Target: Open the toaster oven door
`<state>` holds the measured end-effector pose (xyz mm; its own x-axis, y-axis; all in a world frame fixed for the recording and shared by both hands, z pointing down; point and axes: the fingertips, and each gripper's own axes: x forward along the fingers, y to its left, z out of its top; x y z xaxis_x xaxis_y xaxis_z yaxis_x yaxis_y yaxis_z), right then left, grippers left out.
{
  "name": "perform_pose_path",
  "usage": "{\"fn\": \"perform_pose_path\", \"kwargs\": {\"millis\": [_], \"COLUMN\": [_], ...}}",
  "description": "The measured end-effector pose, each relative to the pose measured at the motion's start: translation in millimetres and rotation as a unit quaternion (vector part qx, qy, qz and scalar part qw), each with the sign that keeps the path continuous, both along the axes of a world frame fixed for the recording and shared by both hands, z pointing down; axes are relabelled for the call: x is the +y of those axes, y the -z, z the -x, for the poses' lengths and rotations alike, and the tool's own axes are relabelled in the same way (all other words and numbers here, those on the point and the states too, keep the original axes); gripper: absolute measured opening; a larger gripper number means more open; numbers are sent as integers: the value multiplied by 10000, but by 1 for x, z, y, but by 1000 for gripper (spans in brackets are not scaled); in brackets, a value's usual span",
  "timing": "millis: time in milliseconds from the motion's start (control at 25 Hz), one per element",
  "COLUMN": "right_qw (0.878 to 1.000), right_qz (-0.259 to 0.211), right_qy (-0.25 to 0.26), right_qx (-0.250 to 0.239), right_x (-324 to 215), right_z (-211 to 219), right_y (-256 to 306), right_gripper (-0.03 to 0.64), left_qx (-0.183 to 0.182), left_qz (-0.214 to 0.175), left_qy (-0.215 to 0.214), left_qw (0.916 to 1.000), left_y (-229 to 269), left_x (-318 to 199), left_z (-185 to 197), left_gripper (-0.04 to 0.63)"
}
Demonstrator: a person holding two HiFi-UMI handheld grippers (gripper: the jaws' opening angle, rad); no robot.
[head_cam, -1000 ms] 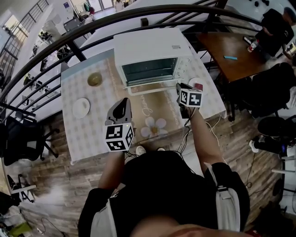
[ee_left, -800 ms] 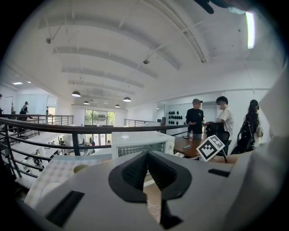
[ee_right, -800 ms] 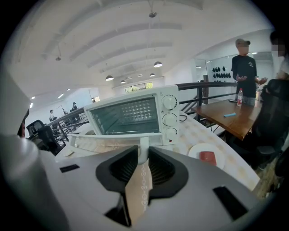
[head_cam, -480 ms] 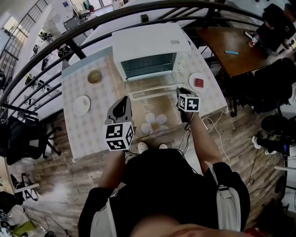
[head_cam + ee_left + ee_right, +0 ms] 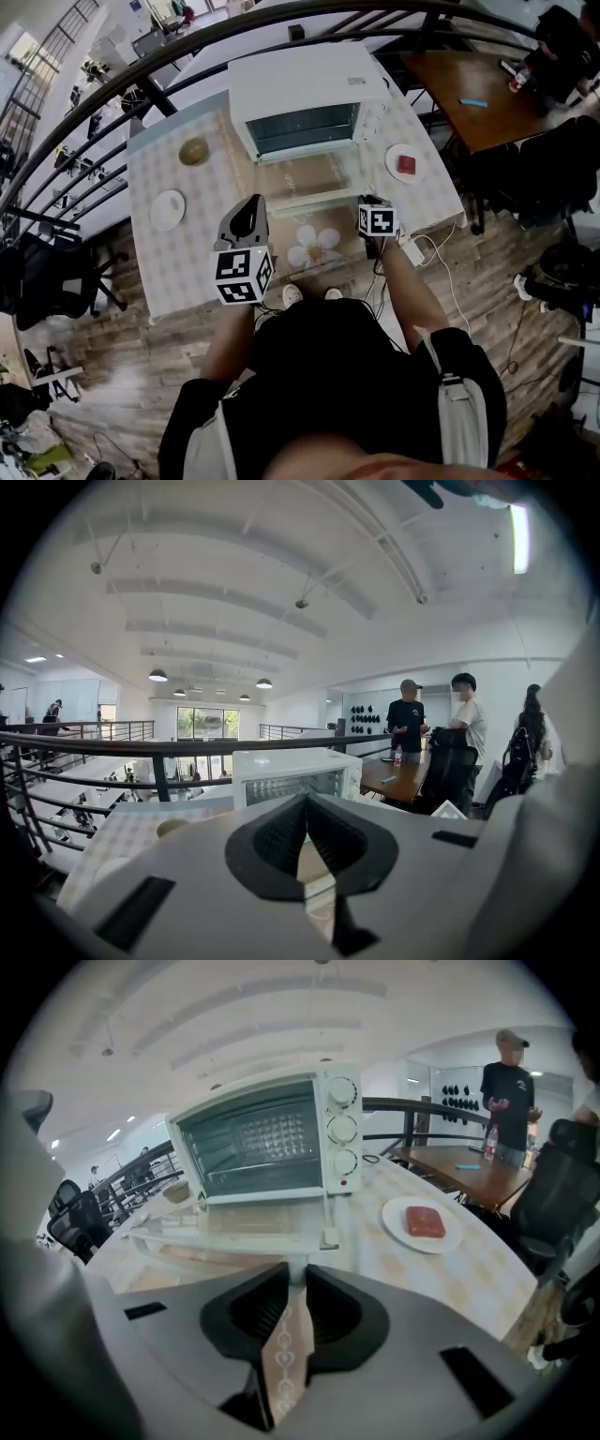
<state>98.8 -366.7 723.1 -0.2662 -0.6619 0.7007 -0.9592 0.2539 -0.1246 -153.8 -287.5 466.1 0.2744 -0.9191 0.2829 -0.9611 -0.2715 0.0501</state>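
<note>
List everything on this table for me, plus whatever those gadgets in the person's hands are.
white boxy toaster oven: one, white, table's back middle, glass door folded down open
small olive bowl: one, olive, left of the oven
empty round white plate: one, white, nearer left
round white plate: one, white, right of the oven, holding a red slab
checked table: one, pale, under everything
left gripper: one, grey, over the table's front, jaws together, empty
right gripper: one, grey, before the door, jaws closing, nothing between
</note>
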Motion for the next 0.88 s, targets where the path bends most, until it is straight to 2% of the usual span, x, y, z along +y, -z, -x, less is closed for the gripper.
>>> {"fn": "perform_pose_path", "kwargs": {"millis": [320,600,880], "right_qw": [9984,9964,9959], "right_qz": [493,399,533], "right_qy": [6,232,235], "right_qx": [277,706,693], "right_x": [10,8,8], "right_z": [-3,2,3], "right_y": [-44,-53,-56], "right_gripper": [66,66,68], "left_qx": [-92,-122,-103], "left_qz": [38,84,78], "left_qy": [133,235,237], "left_qw": [9999,9996,9996], "left_y": [2,-3,-3], "left_x": [5,7,5], "left_z": [5,13,14], "left_gripper": [14,14,14]}}
